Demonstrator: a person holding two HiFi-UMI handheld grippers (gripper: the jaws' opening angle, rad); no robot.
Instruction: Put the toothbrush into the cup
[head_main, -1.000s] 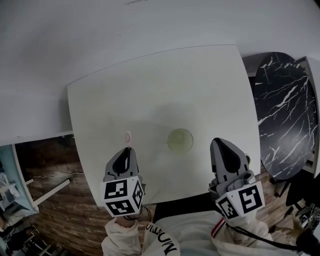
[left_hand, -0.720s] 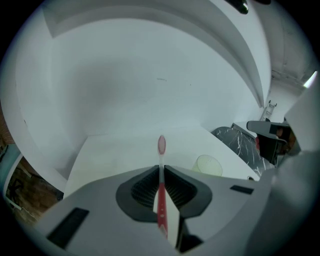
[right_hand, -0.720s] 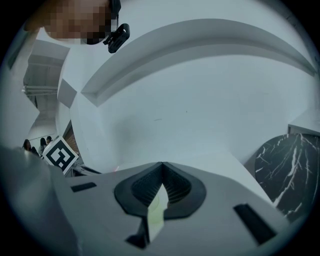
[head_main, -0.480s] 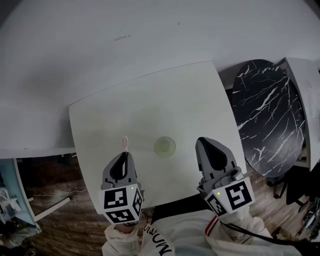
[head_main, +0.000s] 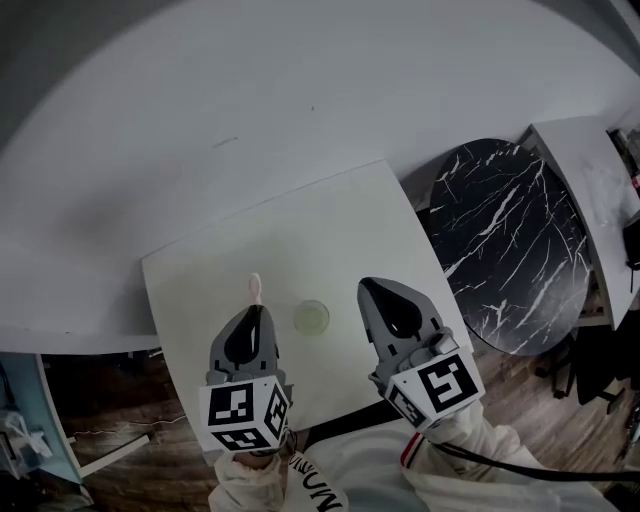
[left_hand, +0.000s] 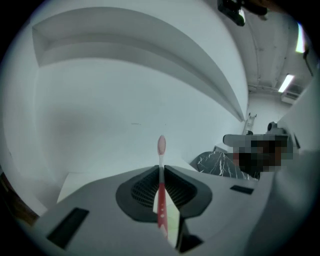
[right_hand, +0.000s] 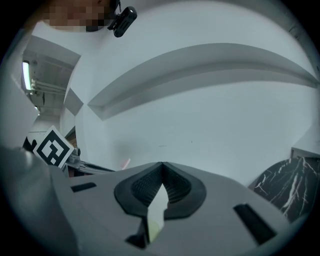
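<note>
Lifted higher above the table (head_main: 215, 265), the left claw (head_main: 257, 311) pinches the toothbrush (head_main: 254, 290); right claw (head_main: 374, 288) closed, empty

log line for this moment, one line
left gripper: shut on toothbrush | right gripper: shut, empty | cup: on table, toothbrush not in it

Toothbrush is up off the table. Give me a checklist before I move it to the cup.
1. Toothbrush clamped in left gripper: ok.
2. Bristle end sticks out past the jaw tips: ok.
3. Cup upright on table, mouth unobstructed: ok.
4. Toothbrush lined up over cup: not ok; in the head view it sits left of the cup.
5. Right gripper shut, empty, apart from cup: ok.
6. Cup empty inside: cannot tell.
</note>
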